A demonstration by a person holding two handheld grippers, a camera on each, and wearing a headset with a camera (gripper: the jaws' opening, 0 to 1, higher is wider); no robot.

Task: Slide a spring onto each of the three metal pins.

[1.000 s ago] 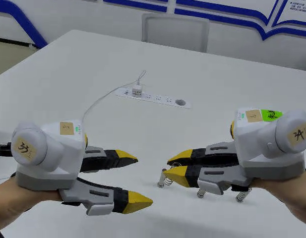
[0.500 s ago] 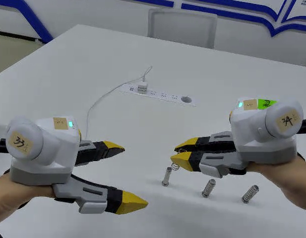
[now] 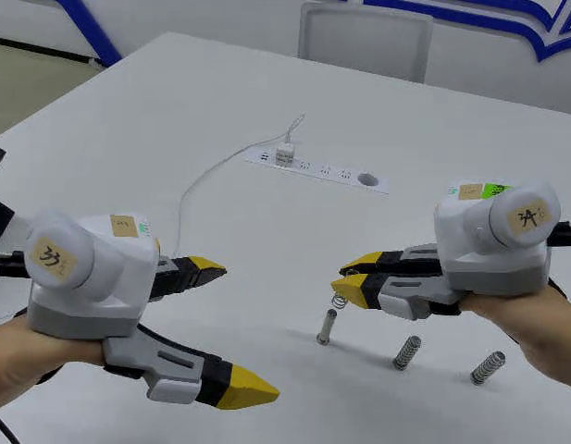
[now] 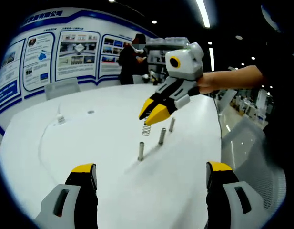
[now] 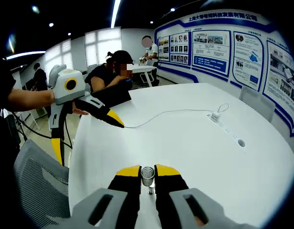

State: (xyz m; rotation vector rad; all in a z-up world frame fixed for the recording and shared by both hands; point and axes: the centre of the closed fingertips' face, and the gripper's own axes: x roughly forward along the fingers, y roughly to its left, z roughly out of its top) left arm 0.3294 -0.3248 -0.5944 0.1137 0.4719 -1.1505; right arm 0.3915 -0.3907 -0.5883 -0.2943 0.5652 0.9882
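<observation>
head view: left gripper (image 3: 246, 333) "33" wide and empty, right gripper (image 3: 342, 281) "34" tight on spring (image 3: 339, 301)

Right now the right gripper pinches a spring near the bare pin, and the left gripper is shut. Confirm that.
Wrong on one point: the left gripper is open, its fingers spread wide with nothing between them, as the left gripper view shows. The right gripper does pinch a spring near the bare pin.

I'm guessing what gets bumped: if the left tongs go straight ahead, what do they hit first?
Probably the nearest metal pin, the bare one. It stands straight ahead, about midway between the wide-open left tongs. Depth is hard to judge, so they might pass just beside it.
</observation>
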